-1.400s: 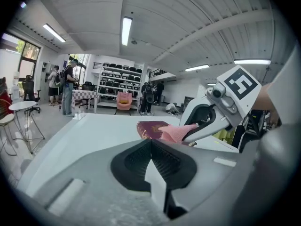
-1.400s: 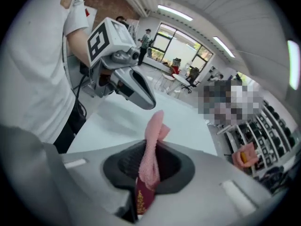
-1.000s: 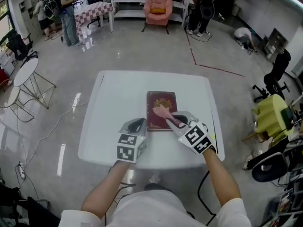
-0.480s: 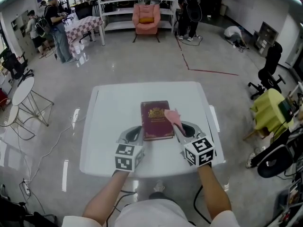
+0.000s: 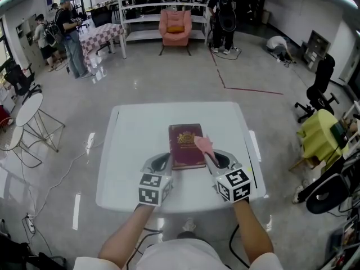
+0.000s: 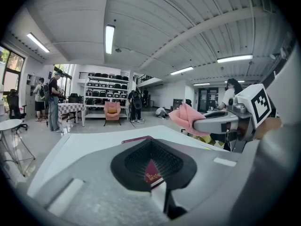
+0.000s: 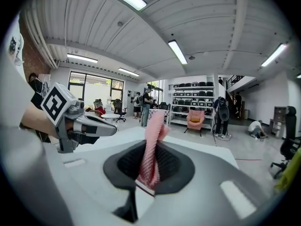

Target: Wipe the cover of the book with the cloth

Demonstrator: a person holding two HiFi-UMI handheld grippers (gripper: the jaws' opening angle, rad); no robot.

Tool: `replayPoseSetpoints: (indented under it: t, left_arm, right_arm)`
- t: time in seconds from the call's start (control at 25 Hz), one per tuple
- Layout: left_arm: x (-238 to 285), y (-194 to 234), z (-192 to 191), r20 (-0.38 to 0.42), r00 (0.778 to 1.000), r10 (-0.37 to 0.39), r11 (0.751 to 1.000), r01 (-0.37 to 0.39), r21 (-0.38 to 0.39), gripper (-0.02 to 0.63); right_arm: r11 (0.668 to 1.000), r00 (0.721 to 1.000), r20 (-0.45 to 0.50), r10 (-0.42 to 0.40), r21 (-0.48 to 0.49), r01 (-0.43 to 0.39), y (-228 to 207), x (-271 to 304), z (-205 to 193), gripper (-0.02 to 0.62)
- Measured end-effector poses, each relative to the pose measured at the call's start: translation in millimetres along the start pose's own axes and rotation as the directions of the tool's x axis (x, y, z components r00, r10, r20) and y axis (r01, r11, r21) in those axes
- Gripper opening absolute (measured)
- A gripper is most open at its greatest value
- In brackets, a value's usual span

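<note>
The book (image 5: 186, 144), dark red w/ a gold crest, is lying flat near the middle of the white surface (image 5: 135, 129), spine side toward the L. Prob. a stiff hardback w/ a smooth, maybe slick cover: it is likely sliding under a sideways wipe unless pinned, so the near-L corner is the spot to hold, leaving the cover free. The L tool (image 5: 162, 163) is sitting right there, its jaws pressed together on what looks like the book's near edge; a red sliver w/ gold print is showing between the pads.

The cloth (image 5: 203, 144) is pink, thin and limp, drooping and folding on itself. The R tool (image 5: 211, 158) is pinching it by one end, the jaws closed tight on it, the rest poking out past the tips over the book's R edge. It is looking slightly lifted, though contact is hard to call. For wiping, it prob. needs pressing flat onto the cover, not dragging by a tip.
</note>
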State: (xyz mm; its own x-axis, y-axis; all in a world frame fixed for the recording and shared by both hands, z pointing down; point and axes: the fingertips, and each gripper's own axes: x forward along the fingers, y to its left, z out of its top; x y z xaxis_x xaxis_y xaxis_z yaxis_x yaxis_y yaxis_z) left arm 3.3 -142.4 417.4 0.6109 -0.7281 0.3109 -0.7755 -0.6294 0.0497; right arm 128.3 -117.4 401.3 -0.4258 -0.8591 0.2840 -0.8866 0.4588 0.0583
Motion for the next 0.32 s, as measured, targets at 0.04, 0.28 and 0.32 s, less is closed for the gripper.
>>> replayPoseSetpoints:
  t: [0.04, 0.28, 0.32]
  left_arm:
    - [-0.1, -0.7, 0.1, 0.001, 1.0, -0.002, 1.0, 0.002, 0.001, 0.006]
    - [1.6, -6.1, 7.2, 0.002, 1.0, -0.014, 1.0, 0.014, 0.008, 0.006]
    - [2.0, -7.1, 9.0, 0.002, 1.0, -0.015, 1.0, 0.015, 0.009, 0.006]
  right_arm:
    - [1.0, 1.0, 0.0, 0.0, -0.003, 0.0, 0.7, -0.4, 0.3, 0.04]
    - [1.0, 1.0, 0.001, 0.01, -0.01, -0.01, 1.0, -2.9, 6.0, 0.039]
    - [1.0, 1.0, -0.001, 0.011, -0.011, -0.012, 0.8, -3.5, 6.9, 0.04]
